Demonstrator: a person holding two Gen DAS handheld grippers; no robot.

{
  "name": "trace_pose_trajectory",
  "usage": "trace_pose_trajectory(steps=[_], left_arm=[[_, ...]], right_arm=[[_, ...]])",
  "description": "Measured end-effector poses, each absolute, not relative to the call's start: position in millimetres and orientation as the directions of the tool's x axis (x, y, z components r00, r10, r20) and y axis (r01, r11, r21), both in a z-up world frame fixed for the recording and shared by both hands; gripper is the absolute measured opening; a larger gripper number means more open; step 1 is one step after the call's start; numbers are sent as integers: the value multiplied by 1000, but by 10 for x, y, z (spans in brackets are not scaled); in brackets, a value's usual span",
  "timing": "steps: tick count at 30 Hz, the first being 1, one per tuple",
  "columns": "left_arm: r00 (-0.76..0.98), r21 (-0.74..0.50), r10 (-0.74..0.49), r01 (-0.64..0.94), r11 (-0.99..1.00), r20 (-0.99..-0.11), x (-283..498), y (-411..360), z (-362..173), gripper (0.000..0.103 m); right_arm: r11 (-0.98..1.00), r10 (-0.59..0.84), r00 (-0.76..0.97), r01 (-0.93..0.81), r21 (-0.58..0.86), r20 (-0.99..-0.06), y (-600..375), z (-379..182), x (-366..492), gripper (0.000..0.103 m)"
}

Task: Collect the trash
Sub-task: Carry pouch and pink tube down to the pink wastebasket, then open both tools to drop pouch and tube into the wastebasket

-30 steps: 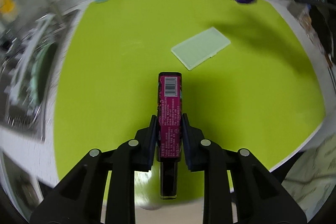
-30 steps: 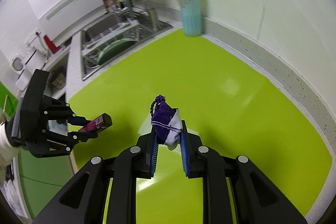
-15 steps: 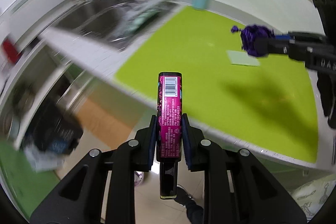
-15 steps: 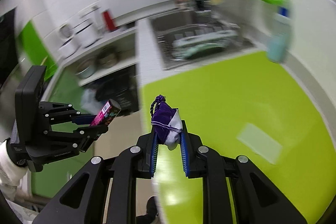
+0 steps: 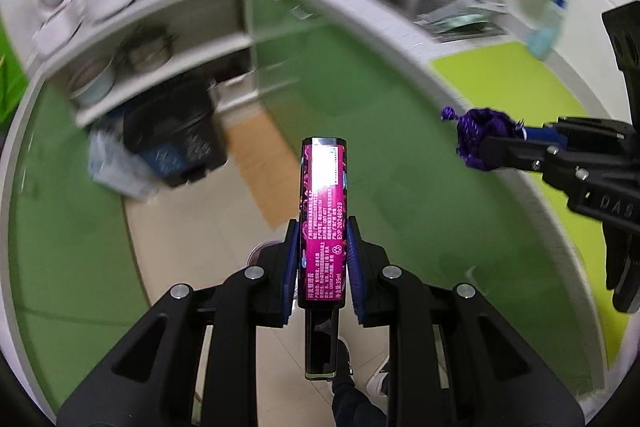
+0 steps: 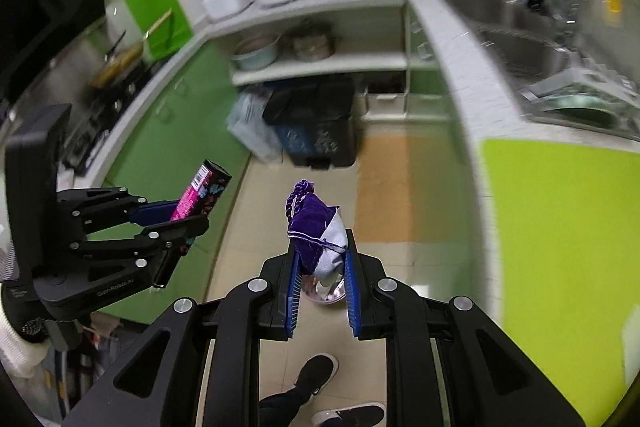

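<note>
Now carry both loads toward black bin (image 6: pixel 320 131): left gripper (image 5: pixel 322 259) clamping magenta carton (image 5: pixel 323 219), right gripper (image 6: pixel 322 267) pinching purple pouch (image 6: pixel 316 231); release only directly above opening.

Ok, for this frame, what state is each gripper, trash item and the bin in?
left gripper: shut on the pink box, held over the floor
pink box: clamped, sticking out forward
right gripper: shut on the purple pouch
purple pouch: pinched, drawstring end up
black bin: on the floor, bag-lined, apparently open

Both hand-held grippers swung off the green counter (image 6: pixel 560 227); floor (image 5: pixel 224 227) now below.
</note>
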State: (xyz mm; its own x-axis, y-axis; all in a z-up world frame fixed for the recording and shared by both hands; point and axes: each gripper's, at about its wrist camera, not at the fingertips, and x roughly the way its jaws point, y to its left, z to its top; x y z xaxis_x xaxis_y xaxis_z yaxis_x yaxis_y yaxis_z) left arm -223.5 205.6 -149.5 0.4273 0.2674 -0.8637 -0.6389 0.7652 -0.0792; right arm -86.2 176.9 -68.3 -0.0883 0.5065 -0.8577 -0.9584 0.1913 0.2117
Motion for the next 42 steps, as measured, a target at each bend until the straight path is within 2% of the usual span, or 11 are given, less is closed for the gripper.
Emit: trace_pose_trajectory(steps=[6, 19, 24, 26, 27, 28, 29, 31, 33, 42], left_arm=[[383, -134, 223, -715, 686, -897, -2478, 2518, -2409, 22], [341, -250, 50, -774, 582, -939, -2457, 3224, -5177, 22], [338, -269, 18, -779, 567, -941, -2398, 3390, -5861, 23], [342, -272, 19, -780, 564, -940, -2401, 3393, -5980, 24], [337, -265, 25, -783, 563, -941, -2396, 3418, -6026, 41], [340, -265, 33, -787, 557, -940, -2407, 3436, -6058, 75], [359, -275, 46, -786, 553, -932, -2430, 3453, -6070, 86], [364, -280, 47, -787, 550, -930, -2450, 3489, -6107, 91], [360, -278, 48, -793, 542, -932, -2491, 3515, -6113, 100], [345, -253, 88, -818, 517, -935, -2857, 3650, -5846, 100]], right_arm=[[158, 418, -135, -963, 218, -898, 2220, -1630, -1045, 18], [187, 299, -187, -950, 249, -936, 2632, -4017, -1092, 18], [210, 272, -190, -945, 251, -943, 2676, -4540, -1017, 18], [213, 266, -189, -945, 249, -945, 2703, -4696, -1000, 18], [213, 264, -189, -945, 248, -946, 2697, -4727, -994, 18], [213, 261, -189, -945, 247, -947, 2709, -4768, -990, 18], [213, 259, -187, -946, 245, -948, 2724, -4800, -989, 18], [211, 253, -187, -947, 243, -949, 2738, -4842, -1001, 18], [207, 248, -190, -948, 243, -950, 2774, -4863, -1033, 18], [150, 225, -214, -956, 251, -951, 2990, -4942, -1292, 18]])
